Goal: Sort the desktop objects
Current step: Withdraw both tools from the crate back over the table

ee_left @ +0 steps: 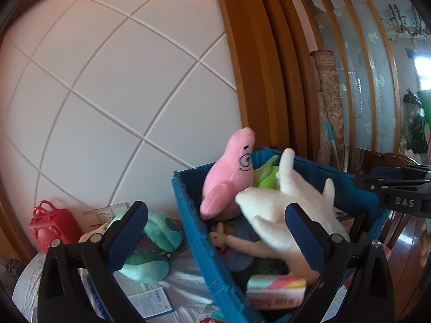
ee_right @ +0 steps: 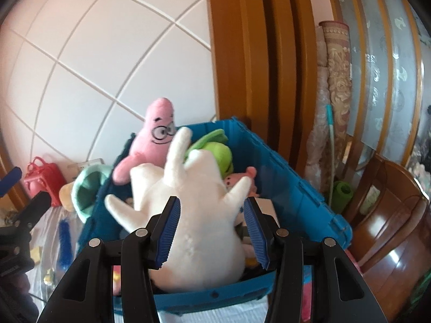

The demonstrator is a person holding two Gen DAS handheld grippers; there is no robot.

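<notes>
The white plush lies on top of the heap in the blue crate, dead centre in the right wrist view, with the pink starfish plush propped up at its 11 o'clock. The right gripper straddles the white toy's body, jaws parted, and neither pad clearly presses on it. The left gripper is spread wide over the crate's near wall, nothing pinched, with a teal plush outside at 9 o'clock.
</notes>
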